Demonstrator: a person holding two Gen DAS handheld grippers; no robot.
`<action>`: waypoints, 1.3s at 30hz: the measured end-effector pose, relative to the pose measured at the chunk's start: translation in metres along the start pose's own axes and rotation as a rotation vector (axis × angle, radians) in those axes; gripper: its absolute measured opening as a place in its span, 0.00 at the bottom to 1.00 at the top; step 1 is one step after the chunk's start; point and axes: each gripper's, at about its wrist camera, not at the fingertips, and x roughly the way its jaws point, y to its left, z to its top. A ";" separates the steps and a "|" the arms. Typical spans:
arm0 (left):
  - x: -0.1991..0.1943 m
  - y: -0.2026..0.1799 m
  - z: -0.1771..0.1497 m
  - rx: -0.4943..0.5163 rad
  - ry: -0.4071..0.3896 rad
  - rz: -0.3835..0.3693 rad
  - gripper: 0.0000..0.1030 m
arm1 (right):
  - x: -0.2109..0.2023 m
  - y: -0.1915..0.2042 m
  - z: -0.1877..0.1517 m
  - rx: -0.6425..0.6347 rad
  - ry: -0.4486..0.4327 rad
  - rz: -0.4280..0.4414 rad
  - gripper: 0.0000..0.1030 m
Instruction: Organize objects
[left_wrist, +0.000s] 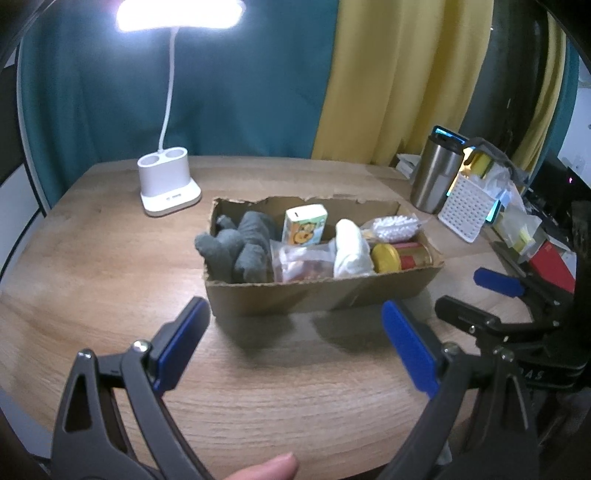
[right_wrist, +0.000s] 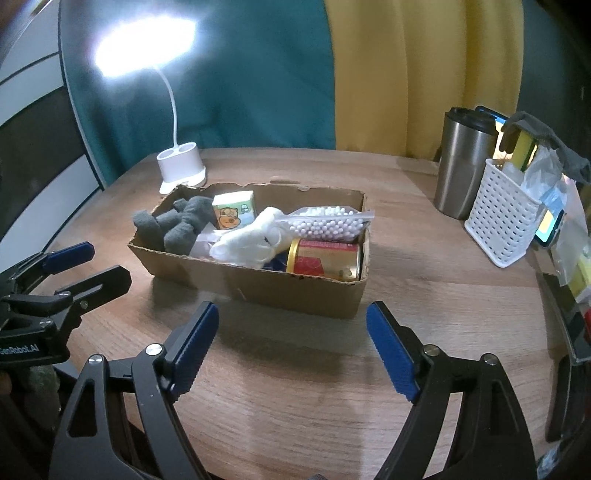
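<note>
A torn cardboard box (left_wrist: 314, 295) (right_wrist: 295, 291) sits mid-table. It holds grey gloves (left_wrist: 236, 243) (right_wrist: 177, 225), a small yellow-green carton (left_wrist: 304, 225) (right_wrist: 234, 210), a white cloth (left_wrist: 351, 251) (right_wrist: 247, 240), a bag of cotton swabs (left_wrist: 393, 225) (right_wrist: 325, 223), a clear plastic bag (left_wrist: 299, 262) and a red-gold can (left_wrist: 402, 256) (right_wrist: 325, 258). My left gripper (left_wrist: 295, 332) is open and empty in front of the box. My right gripper (right_wrist: 291, 332) is open and empty in front of the box; it also shows at the right of the left wrist view (left_wrist: 476, 291).
A lit white desk lamp (left_wrist: 168, 188) (right_wrist: 181, 166) stands at the back left. A steel tumbler (left_wrist: 436, 173) (right_wrist: 461, 166) and a white perforated basket (left_wrist: 467, 206) (right_wrist: 506, 221) with bags stand at the right, with clutter beyond. Curtains hang behind the wooden table (left_wrist: 110, 258).
</note>
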 end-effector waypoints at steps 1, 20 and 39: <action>0.000 0.000 0.000 0.000 0.000 -0.001 0.93 | 0.000 0.001 0.000 -0.001 -0.001 -0.001 0.82; -0.001 0.001 0.002 0.017 -0.008 0.010 0.93 | -0.002 0.000 0.003 0.007 -0.004 -0.011 0.82; 0.001 0.002 0.002 0.024 -0.007 0.004 0.93 | 0.000 -0.001 0.003 0.010 0.000 -0.016 0.82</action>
